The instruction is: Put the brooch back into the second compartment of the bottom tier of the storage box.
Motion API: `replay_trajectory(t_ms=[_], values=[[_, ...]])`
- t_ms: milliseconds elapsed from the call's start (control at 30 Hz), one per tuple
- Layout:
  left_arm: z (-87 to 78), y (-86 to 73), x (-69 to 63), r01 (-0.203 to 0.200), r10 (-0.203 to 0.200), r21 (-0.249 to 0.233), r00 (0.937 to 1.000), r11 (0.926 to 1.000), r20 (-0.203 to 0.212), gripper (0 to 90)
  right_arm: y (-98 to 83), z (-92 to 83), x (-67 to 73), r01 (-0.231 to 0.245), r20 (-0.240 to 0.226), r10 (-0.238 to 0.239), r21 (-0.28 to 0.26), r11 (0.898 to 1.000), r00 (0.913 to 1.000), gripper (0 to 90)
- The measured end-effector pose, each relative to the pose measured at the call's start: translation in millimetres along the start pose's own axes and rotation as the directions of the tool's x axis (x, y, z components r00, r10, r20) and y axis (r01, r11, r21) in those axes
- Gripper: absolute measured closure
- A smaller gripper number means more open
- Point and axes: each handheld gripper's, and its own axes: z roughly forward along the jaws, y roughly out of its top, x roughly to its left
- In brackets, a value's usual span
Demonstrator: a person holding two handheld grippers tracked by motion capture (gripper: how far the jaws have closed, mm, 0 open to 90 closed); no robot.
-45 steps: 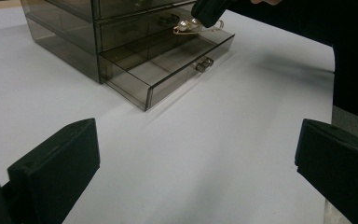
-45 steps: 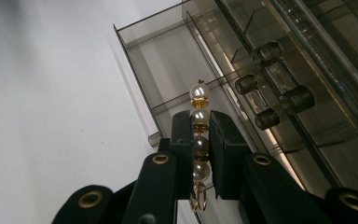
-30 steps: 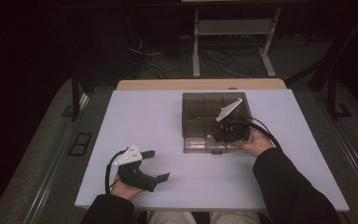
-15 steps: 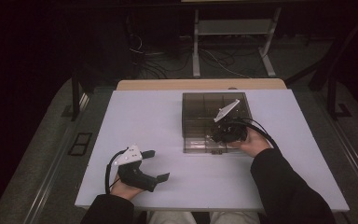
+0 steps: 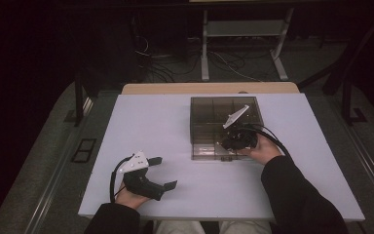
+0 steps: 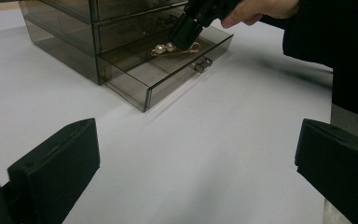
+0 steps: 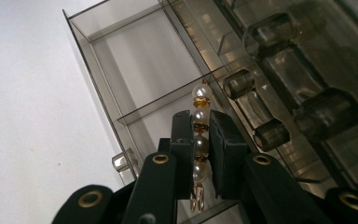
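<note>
Pearl bracelet [image 7: 200, 135] clamped in the right gripper [image 7: 200, 140] over the open drawer [image 6: 168, 70].

Smoky clear plastic forms the drawer box [image 5: 224, 114] near the table's [image 5: 151, 122] far edge, its bottom drawer pulled out toward the near edge. The bracelet sits lengthwise between the right jaws, which press on its middle beads; one pearl sticks out past the tips and gold links hang behind them, above the drawer's divided tray. The left gripper [image 5: 163, 173] rests by the table's near left corner, well apart from the box, jaws wide apart on nothing.
</note>
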Motion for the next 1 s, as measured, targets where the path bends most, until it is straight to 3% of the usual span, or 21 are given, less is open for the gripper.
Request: replay_trajectory(t_ms=[633, 867, 1000], values=[[0.1, -0.1, -0.1, 0.002, -0.002, 0.001, 1.0000, 1.0000, 0.002, 0.0, -3.1, 7.0, 0.3, -0.011, -0.010, 0.011, 0.001, 1.000, 0.9999, 78.3], [0.1, -0.1, -0.5, 0.003, -0.003, 0.002, 1.0000, 1.0000, 0.001, 0.0, -1.1, -0.1, 5.8, -0.011, -0.023, 0.011, -0.016, 1.000, 0.9997, 72.1], [0.0, -0.1, -0.5, 0.002, -0.002, 0.001, 1.0000, 1.0000, 0.002, 0.0, -1.0, -6.9, 7.6, -0.016, -0.022, 0.016, -0.024, 1.000, 0.9996, 63.0]])
